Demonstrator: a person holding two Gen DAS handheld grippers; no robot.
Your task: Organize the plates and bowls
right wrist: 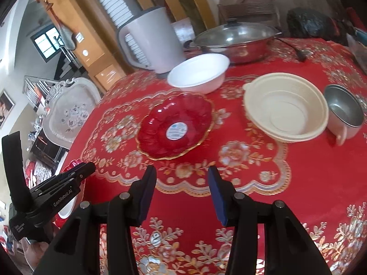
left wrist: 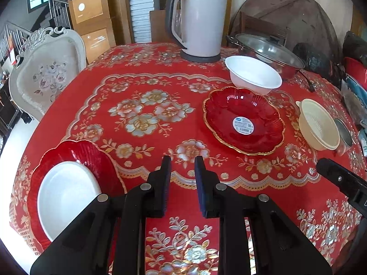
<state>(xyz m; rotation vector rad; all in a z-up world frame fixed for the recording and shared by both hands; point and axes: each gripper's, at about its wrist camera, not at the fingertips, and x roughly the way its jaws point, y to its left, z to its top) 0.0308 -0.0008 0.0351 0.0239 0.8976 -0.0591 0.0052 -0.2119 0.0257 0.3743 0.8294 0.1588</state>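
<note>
**q:** black jaws fill the foreground — what do they have hold of?

**a:** nothing. left gripper [left wrist: 182, 162] hangs over the tablecloth [left wrist: 146, 160] with its blue pads nearly together, only a narrow slit of cloth showing between them. right gripper [right wrist: 182, 171] stands partly open, bare cloth in its gap too.

**q:** where are the plates and bowls?

**a:** a white bowl [left wrist: 66, 194] already sits inside a red plate [left wrist: 75, 153] at the near left edge, just beside the left gripper, which looks like a started stack. ahead of both grippers lies a second red plate with a gold rim [right wrist: 175, 126], sticker up, alone on the cloth. behind it, apparently touching its rim, stands another white bowl [right wrist: 199, 73]. a cream plastic bowl [right wrist: 284, 105] sits to the right, with a small metal cup [right wrist: 344, 112] right beside it.

**q:** why are the grippers poised like this?

**a:** my reading: both point down toward the loose red plate, so it, or the bowl behind it, is likely the next pick. the right gripper's wider gap suits a rim.

**q:** and the setting?

**a:** a round table under a red floral cloth. at the back stand a pale electric kettle [left wrist: 199, 23] and a lidded steel pot [right wrist: 236, 39]. an ornate white chair [left wrist: 48, 73] stands at the left, with cardboard boxes and a stair rail beyond.
</note>
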